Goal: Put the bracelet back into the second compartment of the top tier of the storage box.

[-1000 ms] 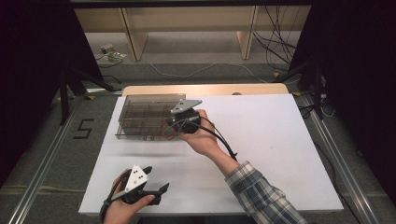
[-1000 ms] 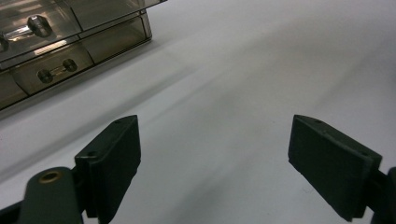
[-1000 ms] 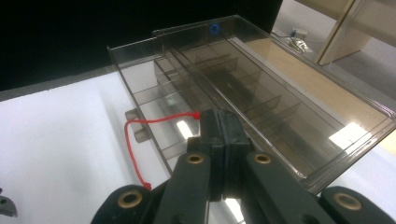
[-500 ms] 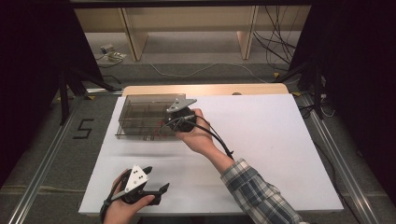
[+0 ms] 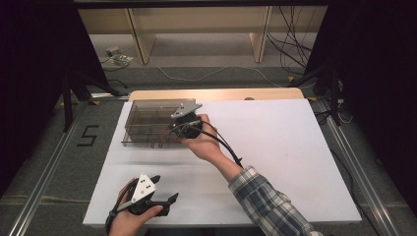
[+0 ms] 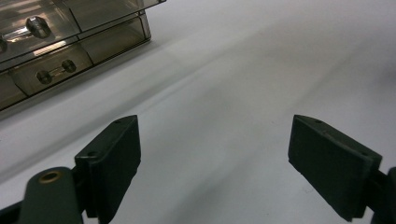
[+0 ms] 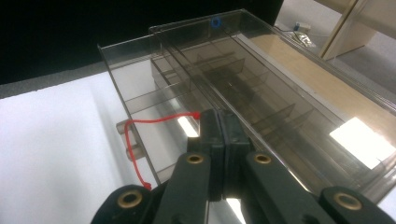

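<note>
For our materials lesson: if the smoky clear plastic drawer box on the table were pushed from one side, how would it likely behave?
The drawer box looks like thin, rigid plastic, so it would probably stay stiff rather than flex. It seems nearly empty, so likely light, and may slide easily on the smooth white table. One drawer stands partly pulled out, so the drawers might shift when pushed.

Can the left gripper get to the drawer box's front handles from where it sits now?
Probably yes. The left gripper is open over bare white table, and nothing lies between it and the drawer box. The right gripper sits at the box's near right end, though, so that end is taken.
</note>
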A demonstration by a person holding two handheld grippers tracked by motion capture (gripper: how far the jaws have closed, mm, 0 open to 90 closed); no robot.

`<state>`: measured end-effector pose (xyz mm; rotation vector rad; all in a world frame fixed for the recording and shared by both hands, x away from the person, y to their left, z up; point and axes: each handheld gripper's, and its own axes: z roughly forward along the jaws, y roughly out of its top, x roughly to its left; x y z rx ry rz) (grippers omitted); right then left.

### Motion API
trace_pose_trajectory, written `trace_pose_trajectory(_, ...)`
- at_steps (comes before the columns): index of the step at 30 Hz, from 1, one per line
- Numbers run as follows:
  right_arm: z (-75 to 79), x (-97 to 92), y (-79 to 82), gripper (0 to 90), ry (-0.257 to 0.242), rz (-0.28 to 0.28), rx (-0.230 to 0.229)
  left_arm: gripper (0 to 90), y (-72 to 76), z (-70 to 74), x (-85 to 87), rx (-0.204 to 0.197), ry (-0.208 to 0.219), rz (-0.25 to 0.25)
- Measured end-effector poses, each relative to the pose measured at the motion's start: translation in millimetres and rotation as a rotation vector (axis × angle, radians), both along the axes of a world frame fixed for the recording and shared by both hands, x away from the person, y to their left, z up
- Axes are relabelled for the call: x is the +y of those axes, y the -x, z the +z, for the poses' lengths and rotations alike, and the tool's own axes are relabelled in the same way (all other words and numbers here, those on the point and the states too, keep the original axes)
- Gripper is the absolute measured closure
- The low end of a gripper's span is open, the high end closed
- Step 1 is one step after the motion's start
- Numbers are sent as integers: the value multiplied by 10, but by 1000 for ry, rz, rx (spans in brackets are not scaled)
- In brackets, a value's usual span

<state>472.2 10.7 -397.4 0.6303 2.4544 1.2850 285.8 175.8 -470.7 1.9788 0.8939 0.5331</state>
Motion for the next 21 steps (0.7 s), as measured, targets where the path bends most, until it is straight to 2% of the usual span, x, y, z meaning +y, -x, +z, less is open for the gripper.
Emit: trace_pose_trajectory(21, -32, 172, -64, 900, 14, -4, -4, 170, 1, -1, 1, 1, 2, -2)
